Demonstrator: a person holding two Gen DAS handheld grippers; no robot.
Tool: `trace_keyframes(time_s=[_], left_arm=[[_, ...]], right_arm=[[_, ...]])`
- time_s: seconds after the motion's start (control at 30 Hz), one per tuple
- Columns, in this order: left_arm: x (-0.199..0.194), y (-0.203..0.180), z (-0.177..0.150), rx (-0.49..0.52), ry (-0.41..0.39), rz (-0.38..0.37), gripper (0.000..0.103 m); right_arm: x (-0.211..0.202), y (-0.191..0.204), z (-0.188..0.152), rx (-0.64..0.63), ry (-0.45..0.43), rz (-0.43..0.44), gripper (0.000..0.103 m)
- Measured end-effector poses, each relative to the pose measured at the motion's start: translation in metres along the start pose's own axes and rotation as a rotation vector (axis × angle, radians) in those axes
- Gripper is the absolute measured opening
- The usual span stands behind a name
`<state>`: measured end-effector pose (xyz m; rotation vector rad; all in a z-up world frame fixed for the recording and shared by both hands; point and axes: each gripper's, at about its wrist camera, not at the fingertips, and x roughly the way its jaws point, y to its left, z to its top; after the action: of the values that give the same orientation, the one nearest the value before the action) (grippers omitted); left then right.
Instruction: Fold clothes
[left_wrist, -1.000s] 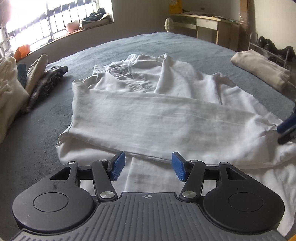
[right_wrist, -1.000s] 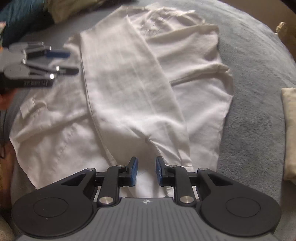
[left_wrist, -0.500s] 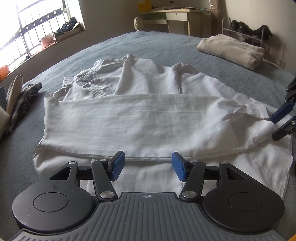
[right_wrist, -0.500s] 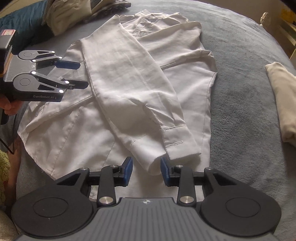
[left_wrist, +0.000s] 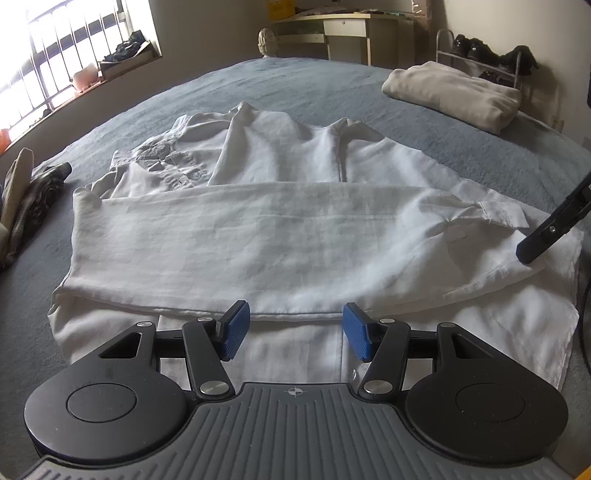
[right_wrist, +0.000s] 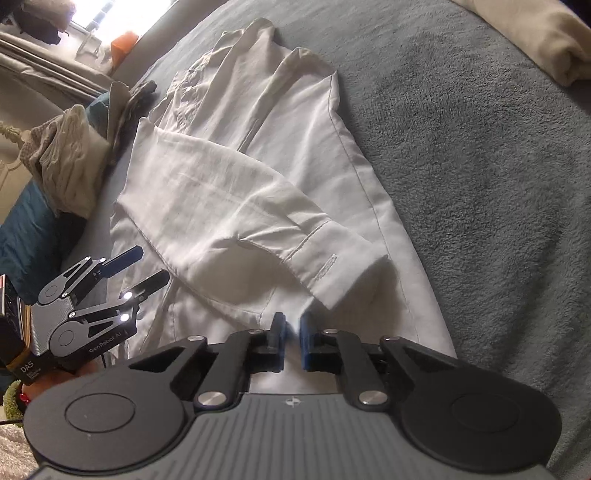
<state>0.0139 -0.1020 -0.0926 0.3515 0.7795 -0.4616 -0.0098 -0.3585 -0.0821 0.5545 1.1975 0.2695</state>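
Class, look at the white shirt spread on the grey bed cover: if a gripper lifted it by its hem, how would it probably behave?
The white shirt would probably droop limply: it lies wrinkled and follows the bed cover. It looks thin, so likely light. The folded sleeve merely rests across the body, so it may well slide off.

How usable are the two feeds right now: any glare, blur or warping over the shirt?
Left wrist view: the window is blown out, the white shirt is sharp and evenly lit, and the bed bulges from fisheye. Right wrist view: tilted, slightly soft, dim at the edges, with glare top left; the cuff casts a shadow on the shirt.
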Motion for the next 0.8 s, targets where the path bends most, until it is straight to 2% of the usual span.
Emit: trace_keyframes(time_s=[0.1,0.33,0.8], left_arm=[[0.002,0.001,-0.001,-0.014,0.01,0.0,0.056],[0.004,0.001,-0.003,-0.024,0.029,-0.005,0.056],[0.001,0.004,-0.005,-0.033,0.037,-0.009,0.056]], right_arm=[[-0.004,0.003,-0.007,-0.016,-0.006,0.008,0.002],[0.002,0.001,-0.013,-0.043,0.018,-0.054,0.001],[-0.006,-0.004,-0.024,-0.042,0.021,-0.096,0.001]])
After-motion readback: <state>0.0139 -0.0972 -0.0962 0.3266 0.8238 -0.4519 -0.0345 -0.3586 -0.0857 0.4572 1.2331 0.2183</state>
